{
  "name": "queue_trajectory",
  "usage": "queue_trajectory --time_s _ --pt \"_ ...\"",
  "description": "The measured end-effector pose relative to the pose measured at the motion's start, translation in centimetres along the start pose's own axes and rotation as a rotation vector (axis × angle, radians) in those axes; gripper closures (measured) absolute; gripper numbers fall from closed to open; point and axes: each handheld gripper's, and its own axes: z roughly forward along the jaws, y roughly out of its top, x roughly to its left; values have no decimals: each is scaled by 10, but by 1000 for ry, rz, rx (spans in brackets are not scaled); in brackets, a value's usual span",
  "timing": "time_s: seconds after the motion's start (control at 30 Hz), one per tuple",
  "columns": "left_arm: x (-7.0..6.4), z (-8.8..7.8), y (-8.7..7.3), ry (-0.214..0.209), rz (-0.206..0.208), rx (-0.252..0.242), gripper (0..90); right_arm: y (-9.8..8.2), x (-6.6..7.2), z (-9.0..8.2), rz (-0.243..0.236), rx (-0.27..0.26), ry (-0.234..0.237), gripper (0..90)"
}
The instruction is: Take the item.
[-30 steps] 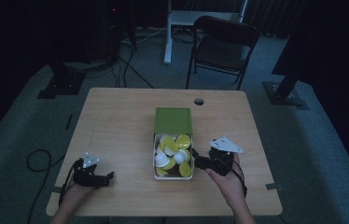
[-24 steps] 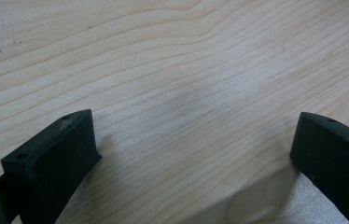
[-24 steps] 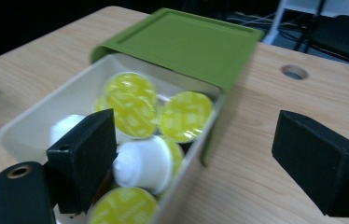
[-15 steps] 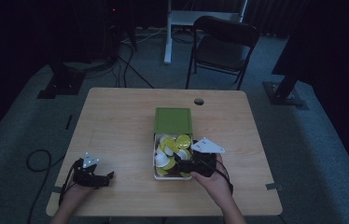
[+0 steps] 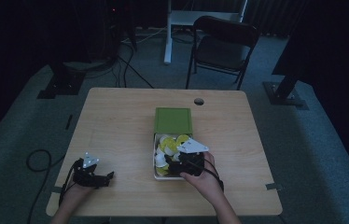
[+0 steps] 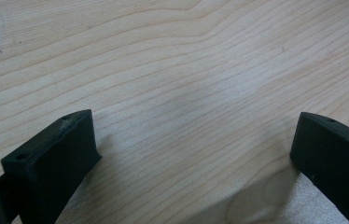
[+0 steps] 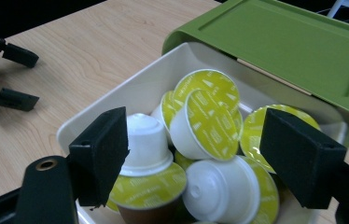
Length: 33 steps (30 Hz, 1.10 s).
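A white box [image 5: 155, 161] with its green lid [image 5: 173, 120] swung back sits mid-table, full of yellow-topped coffee capsules [image 5: 168, 143]. My right gripper [image 5: 172, 167] hangs over the box's near end. In the right gripper view its jaws [image 7: 196, 135] have just been closing and stand open astride several capsules [image 7: 207, 123]. An upturned white capsule [image 7: 144, 140] lies right beside the left jaw, and no pad presses on anything. My left gripper [image 5: 108, 177] rests open on the bare table [image 6: 163, 56] at the front left, with nothing between its jaws [image 6: 196, 140].
The box rim [image 7: 116, 102] and the raised lid [image 7: 284, 42] bound the capsules. The left gripper [image 7: 30, 78] lies well to the side of the box. A cable hole [image 5: 198, 101] is near the table's far edge. A chair [image 5: 224, 46] stands beyond the table.
My right gripper has moved left from beside the box to over its near end, and its jaws now straddle the capsules. The left gripper has stayed put.
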Motion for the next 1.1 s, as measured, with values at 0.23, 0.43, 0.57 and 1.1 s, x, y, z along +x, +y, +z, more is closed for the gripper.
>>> queue_trajectory --time_s 0.23,0.43,0.57,1.1 --pt "0 0 0 0 0 0 5 3 8 13 -1 17 -3 267" --pt "0 0 0 1 2 0 6 3 10 25 3 45 -50 339" --pt "0 0 0 1 2 0 5 3 10 31 16 70 -65 363" --pt "0 0 0 0 1 0 5 4 12 40 39 99 -142 513"
